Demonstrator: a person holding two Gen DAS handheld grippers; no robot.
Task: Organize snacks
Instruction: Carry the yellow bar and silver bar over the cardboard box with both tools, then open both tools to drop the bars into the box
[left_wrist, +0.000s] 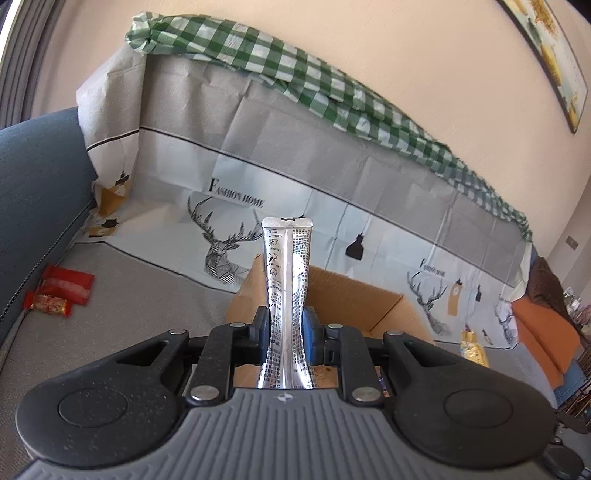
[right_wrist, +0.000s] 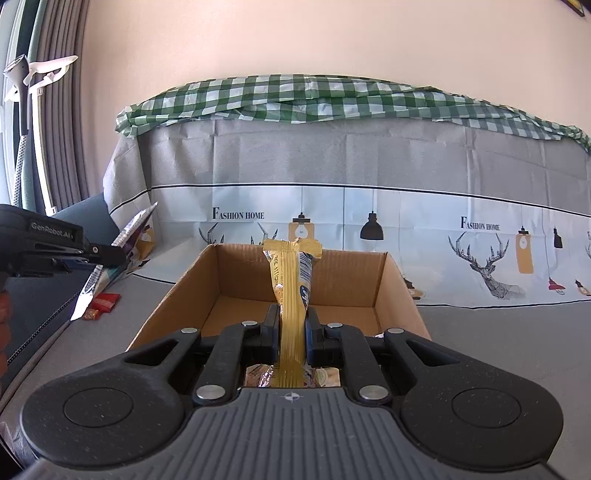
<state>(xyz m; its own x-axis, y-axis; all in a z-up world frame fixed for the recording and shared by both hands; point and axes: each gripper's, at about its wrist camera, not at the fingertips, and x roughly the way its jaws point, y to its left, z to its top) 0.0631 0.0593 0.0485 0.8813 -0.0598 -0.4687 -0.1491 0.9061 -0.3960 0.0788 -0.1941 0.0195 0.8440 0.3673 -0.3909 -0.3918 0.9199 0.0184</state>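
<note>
Snacks on both sides: the left gripper (left_wrist: 286, 325) is clamped on a silver foil packet (left_wrist: 286, 280) with black print, which stands up through the centre of the left wrist view, its crimped top edge against the deer-print cover (left_wrist: 258, 177) behind. Just past it sits the open cardboard box (left_wrist: 369, 299), lower centre-right of that frame. Over in the right wrist view, the right gripper (right_wrist: 293, 328) is pinched tight on a yellow snack packet (right_wrist: 291, 284), upright, directly in front of the box (right_wrist: 236, 273), whose brown floor shows bare at the far end. More wrappers peek out between the fingers at the near end of the box. Red packets (left_wrist: 61, 290) lie on the grey seat at left of the left wrist view, beside the blue cushion (left_wrist: 40, 177). A green checked cloth (right_wrist: 332, 99) runs along the top of the cover, and another yellow packet (left_wrist: 472, 347) rests at lower right of the left wrist frame.
</note>
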